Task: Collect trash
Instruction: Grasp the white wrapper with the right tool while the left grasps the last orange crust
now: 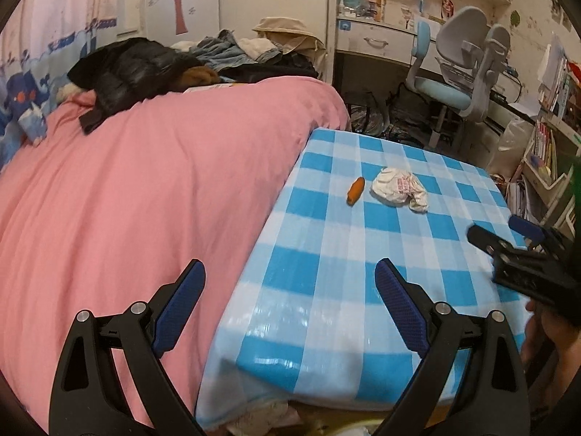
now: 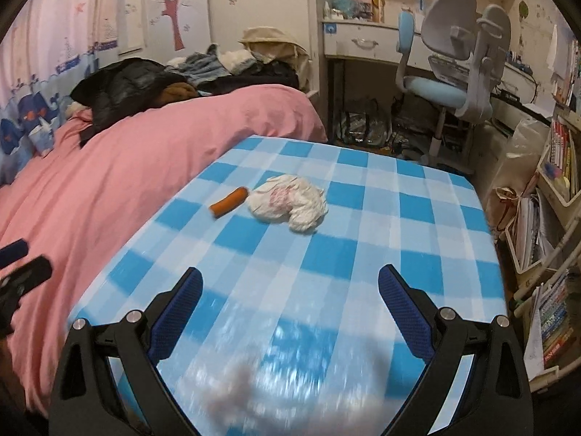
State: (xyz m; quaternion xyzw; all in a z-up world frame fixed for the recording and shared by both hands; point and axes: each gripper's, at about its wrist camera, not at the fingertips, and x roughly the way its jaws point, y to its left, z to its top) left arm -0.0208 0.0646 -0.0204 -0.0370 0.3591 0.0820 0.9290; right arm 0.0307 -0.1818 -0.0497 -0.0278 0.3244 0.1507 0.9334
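table (image 2: 399,218), blue-check cloth, mid-frame | right hand-held gripper (image 2: 290,305), jaws spread, empty, lower centre | left hand-held gripper (image 1: 290,290), likewise spread, empty | crumpled white wrapper (image 2: 290,205) centre: pinch its bulk | orange sausage-like piece (image 2: 229,201) just left: grasp crosswise.

Sausage (image 2: 229,201): small, orange-brown, stubby, whole; lies flat on the blue-and-white checked tablecloth (image 2: 363,254), toward the far middle, nearer the bed-side edge.
Crumpled wrapper (image 2: 290,206): white, plastic-like, faint pink print; scrunched into a loose low heap; lies on the same cloth just beside the sausage, on its right; whether they touch is unclear.
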